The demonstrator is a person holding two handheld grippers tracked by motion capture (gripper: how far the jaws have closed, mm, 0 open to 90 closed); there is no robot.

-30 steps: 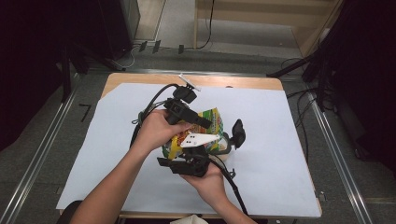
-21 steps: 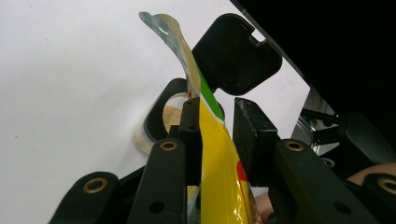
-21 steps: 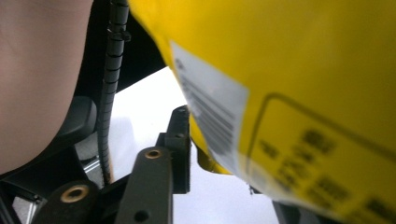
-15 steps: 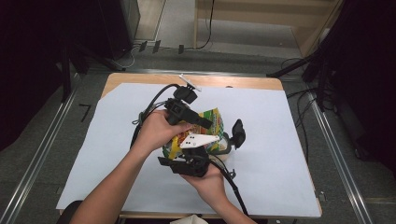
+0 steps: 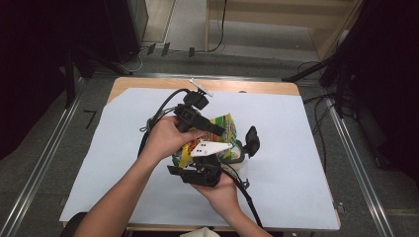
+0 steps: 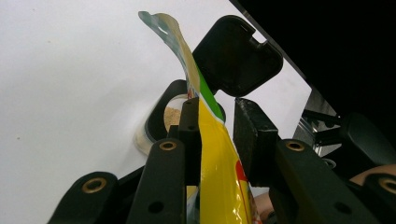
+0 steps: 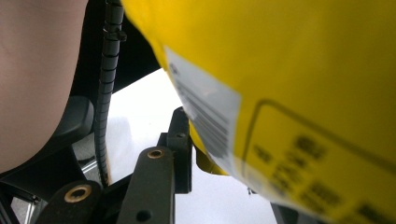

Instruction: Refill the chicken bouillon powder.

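Yellow packet (image 6: 212, 154) upright between left gripper (image 6: 217, 121) jaws, gap beside right jaw; mouth tilts toward lidded container (image 6: 161, 123). Right gripper (image 7: 224, 154) grip unclear.

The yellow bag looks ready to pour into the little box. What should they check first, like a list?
1. Box lid open: ok, flipped up.
2. Yellow bag between the left gripper fingers: ok for the near finger; the far one's contact, cannot tell.
3. Right gripper holds the bag's lower end: cannot tell, the bag covers the camera.
4. Bag top torn open: ok, ragged edge shows.
5. Bag mouth over the box: cannot tell; it rises above it.
6. Box already has some powder inside: ok.
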